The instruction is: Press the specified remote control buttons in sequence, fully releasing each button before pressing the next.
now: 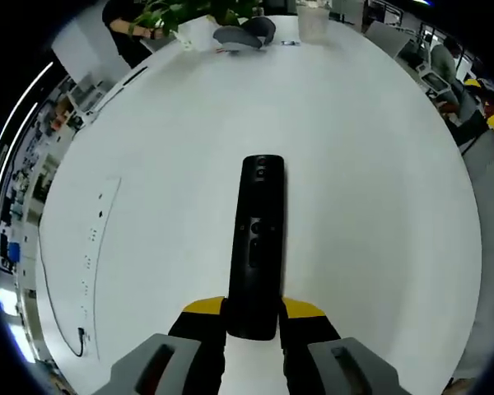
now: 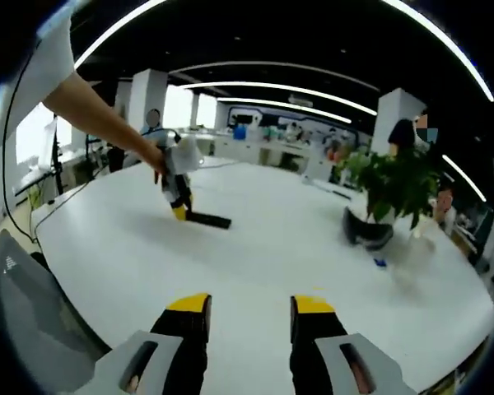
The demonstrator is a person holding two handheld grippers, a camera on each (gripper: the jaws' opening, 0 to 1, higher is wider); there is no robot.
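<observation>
Nearest, left gripper view: left gripper (image 1: 253, 317), yellow-tipped black jaws pinching the near end of the remote control (image 1: 257, 247) from both sides.
Remote control: long black bar lying flat on the white table (image 1: 379, 164), running straight away from the jaws; buttons face up, round ones at the far end, more near the middle; nothing lies on it.
Table surface: round, white, bare around the remote on every side.
Table, left edge: a thin dark cable (image 1: 62, 304) curving along the rim, beside a row of small marks.
Table, far edge: potted plant (image 1: 199, 16) in a white pot, a grey rounded object (image 1: 243, 34) just beside it, a clear cup (image 1: 313, 20) further right; all well apart from the remote.
Beyond the table: office desks and seated people, too small to describe.
Nearest, right gripper view: right gripper (image 2: 251, 317), jaws spread apart with nothing between them, hovering over bare table (image 2: 255, 247).
Middle distance, right gripper view: a person's bare arm (image 2: 99, 111) reaching in from the left, its hand on the left gripper (image 2: 179, 206), whose tips meet the end of the remote control (image 2: 207, 219) on the tabletop.
Far right: leafy plant (image 2: 399, 185), dark grey object (image 2: 366, 230) at its foot.
Background: pillars, curved ceiling lights, distant people.
</observation>
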